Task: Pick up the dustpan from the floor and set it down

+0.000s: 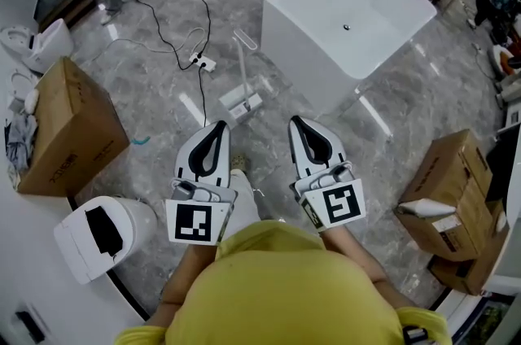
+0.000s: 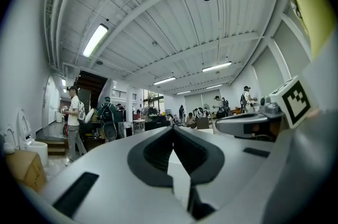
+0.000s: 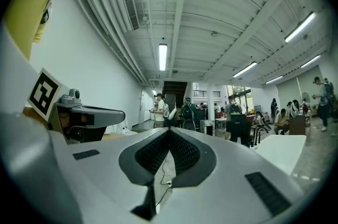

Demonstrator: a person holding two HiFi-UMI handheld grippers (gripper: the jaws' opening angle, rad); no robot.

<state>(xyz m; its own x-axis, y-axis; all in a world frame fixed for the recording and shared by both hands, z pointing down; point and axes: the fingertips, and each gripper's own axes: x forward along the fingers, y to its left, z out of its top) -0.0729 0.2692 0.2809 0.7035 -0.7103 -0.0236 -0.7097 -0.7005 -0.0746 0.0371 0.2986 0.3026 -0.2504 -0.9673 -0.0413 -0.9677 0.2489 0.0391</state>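
The white long-handled dustpan (image 1: 241,100) stands on the grey marble floor, its handle rising toward the top of the head view. It is just ahead of both grippers, and neither touches it. My left gripper (image 1: 218,127) is held level at lower centre-left, jaws shut with nothing between them. My right gripper (image 1: 298,123) is beside it, level too and shut empty. In the left gripper view the jaws (image 2: 172,129) meet at the tip. The right gripper view shows the same, with its jaws (image 3: 169,129) closed together. The dustpan does not show in either gripper view.
A white bathtub (image 1: 350,24) stands ahead to the right. A power strip (image 1: 202,62) with black cables lies on the floor beyond the dustpan. Cardboard boxes stand at the left (image 1: 69,128) and right (image 1: 452,189). A white toilet unit (image 1: 102,233) sits at lower left. People stand in the background.
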